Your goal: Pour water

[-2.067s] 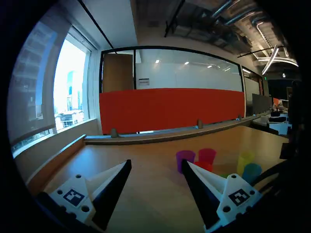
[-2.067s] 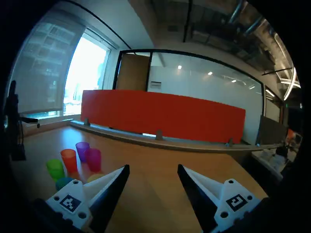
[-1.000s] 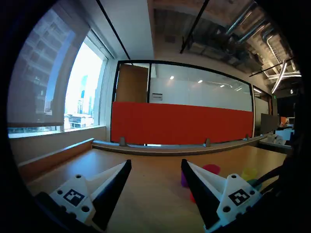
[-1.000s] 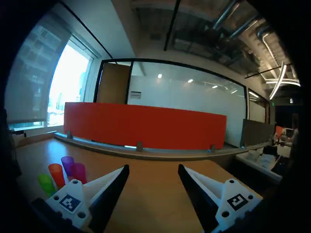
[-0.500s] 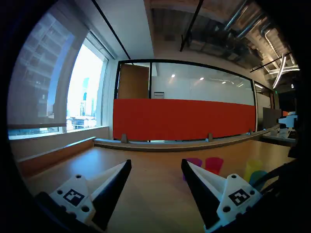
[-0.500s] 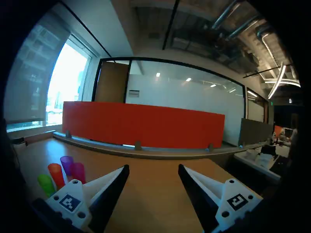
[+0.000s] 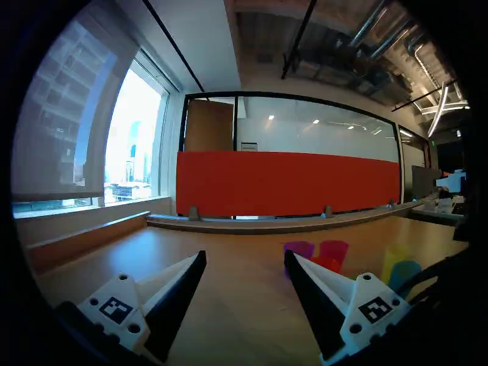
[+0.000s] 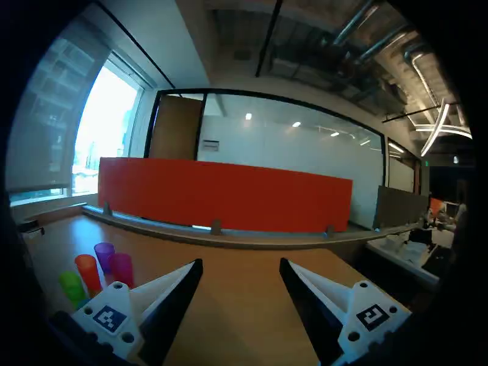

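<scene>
1. In the left gripper view the left tongs (image 7: 244, 254) stand spread, with nothing between their fingers. The right-hand finger (image 7: 311, 290) covers the lower left of the purple cup (image 7: 300, 247) and most of the red cup (image 7: 328, 263).
2. Further right, the magenta cup (image 7: 335, 249) shows its upper part. The yellow cup (image 7: 395, 257) and blue cup (image 7: 407, 270) are cut off low by the tongs' body. What any cup holds cannot be made out.
3. In the right gripper view the right tongs (image 8: 240, 263) are likewise spread and bare. To their left stand the green cup (image 8: 71, 284), red cup (image 8: 87, 271), purple cup (image 8: 104, 252) and magenta cup (image 8: 122, 268), their bases partly hidden behind the left finger.
4. The cups stand upright in a close cluster on the wooden bench (image 7: 238, 317), well in from its far edge.
5. A bright window (image 7: 131, 152) fills the left wall. An orange-red partition (image 7: 287, 183) runs along the bench's far edge, with a glass wall (image 7: 317, 134) and a wooden door (image 7: 209, 125) behind it and bare pipes (image 7: 372, 27) overhead.
6. A small sign (image 7: 248, 146) on the glass is too small to read. The fingers carry square black-and-white markers (image 7: 116, 309), without words.
</scene>
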